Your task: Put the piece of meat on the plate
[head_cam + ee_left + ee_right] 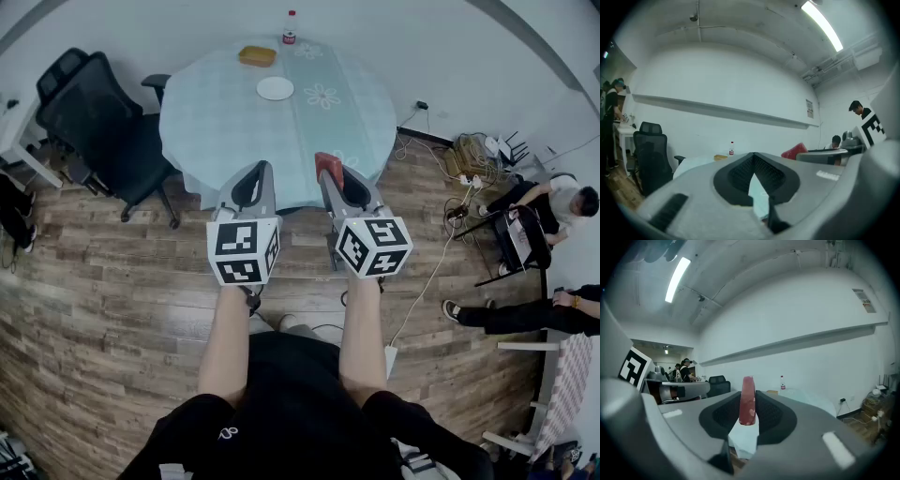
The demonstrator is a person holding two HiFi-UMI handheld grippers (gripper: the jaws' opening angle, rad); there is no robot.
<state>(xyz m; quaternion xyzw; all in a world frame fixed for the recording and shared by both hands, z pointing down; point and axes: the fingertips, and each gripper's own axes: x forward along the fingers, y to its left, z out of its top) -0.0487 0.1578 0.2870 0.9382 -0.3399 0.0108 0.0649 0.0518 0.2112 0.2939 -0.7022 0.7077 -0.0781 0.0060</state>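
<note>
Your head camera looks steeply down past the left gripper (263,169) and right gripper (330,161) to the table (216,122) ahead. Each gripper camera sits close behind its jaws, facing level toward the far wall. All three views share the table and the bottle (290,28) at its far edge.

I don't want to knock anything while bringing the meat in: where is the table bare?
Bare cloth of the round pale-green table lies along the near edge and both sides of the small white plate, itself empty. Crowded only at the far rim: tan rectangular box and red-labelled bottle.
</note>
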